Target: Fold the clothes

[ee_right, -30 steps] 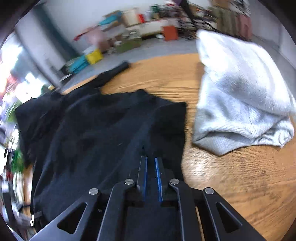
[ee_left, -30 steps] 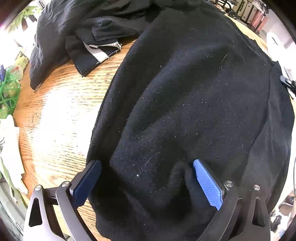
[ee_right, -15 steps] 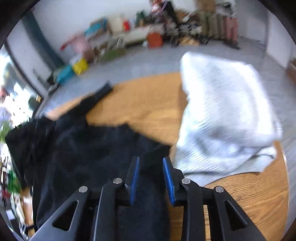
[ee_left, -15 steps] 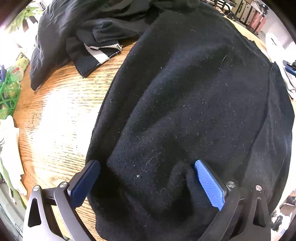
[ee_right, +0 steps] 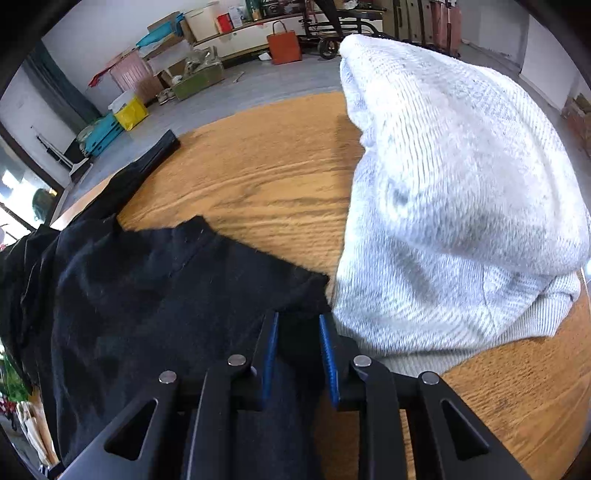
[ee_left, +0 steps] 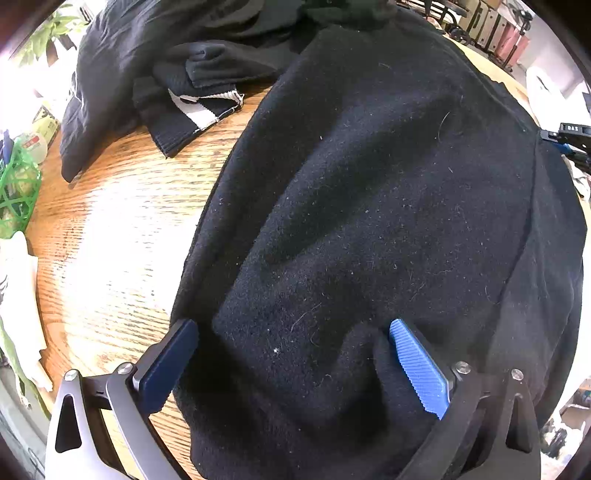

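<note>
The black garment [ee_left: 369,206] lies lengthwise across the desk [ee_left: 110,236], bunched between the spread left gripper [ee_left: 291,354]; only the right view shows the right gripper [ee_right: 297,354], narrowly parted and just closing astride its corner beside a grey sweater [ee_right: 454,206].

A lived-in storage or living room at home: beyond the round oak surface [ee_right: 258,177] lies a grey floor, with cardboard boxes [ee_right: 199,22], an orange paper bag [ee_right: 284,46] and a yellow bag [ee_right: 131,112] along the white wall behind it.
</note>
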A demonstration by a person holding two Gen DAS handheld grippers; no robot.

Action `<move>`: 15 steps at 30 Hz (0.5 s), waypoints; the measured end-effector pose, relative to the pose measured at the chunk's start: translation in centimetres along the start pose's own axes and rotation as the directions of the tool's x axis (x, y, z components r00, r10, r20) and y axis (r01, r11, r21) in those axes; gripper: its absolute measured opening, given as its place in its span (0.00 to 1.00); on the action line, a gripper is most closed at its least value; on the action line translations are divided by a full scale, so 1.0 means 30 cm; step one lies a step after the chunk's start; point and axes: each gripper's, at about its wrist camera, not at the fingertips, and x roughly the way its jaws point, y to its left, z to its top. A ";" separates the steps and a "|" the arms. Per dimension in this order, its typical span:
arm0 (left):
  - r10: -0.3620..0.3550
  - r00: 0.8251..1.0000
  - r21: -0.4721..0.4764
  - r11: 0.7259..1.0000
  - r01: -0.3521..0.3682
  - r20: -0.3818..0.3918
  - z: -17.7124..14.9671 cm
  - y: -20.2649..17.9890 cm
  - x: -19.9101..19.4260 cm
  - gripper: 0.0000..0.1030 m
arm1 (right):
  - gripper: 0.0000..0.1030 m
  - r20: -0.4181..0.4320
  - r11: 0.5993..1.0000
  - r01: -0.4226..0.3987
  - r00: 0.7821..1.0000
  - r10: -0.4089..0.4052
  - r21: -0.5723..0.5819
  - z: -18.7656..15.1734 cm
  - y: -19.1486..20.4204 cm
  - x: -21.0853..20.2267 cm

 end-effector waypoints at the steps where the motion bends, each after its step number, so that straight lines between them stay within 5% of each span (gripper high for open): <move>1: -0.001 1.000 0.000 1.000 0.001 0.005 -0.006 0.009 -0.002 1.00 | 0.22 0.013 1.000 0.002 1.000 -0.002 -0.005 0.000 -0.003 -0.011; 3: -0.011 1.000 -0.005 1.000 0.011 0.005 -0.014 0.028 -0.006 0.99 | 0.24 0.053 1.000 -0.001 0.999 0.001 -0.002 -0.013 0.001 -0.063; 6: -0.057 0.998 -0.060 0.997 0.057 0.010 -0.044 0.066 -0.051 0.86 | 0.45 0.122 0.994 -0.094 0.987 0.100 -0.055 -0.118 0.061 -0.230; 7: -0.071 0.997 -0.057 0.996 0.072 0.013 -0.067 0.074 -0.071 0.75 | 0.53 0.119 0.986 -0.133 0.982 0.145 -0.099 -0.174 0.097 -0.272; 10: -0.112 0.993 -0.029 0.993 0.113 0.021 -0.145 0.093 -0.136 0.44 | 0.54 0.018 0.926 -0.263 0.960 0.278 -0.269 -0.405 0.235 -0.350; 13: -0.130 0.991 -0.014 0.991 0.130 0.019 -0.223 0.121 -0.174 0.33 | 0.53 -0.121 0.850 -0.432 0.901 0.416 -0.301 -0.617 0.334 -0.351; 15: -0.110 0.994 -0.044 0.993 0.111 0.017 -0.266 0.175 -0.176 0.30 | 0.53 -0.195 0.819 -0.466 0.885 0.423 -0.335 -0.754 0.401 -0.323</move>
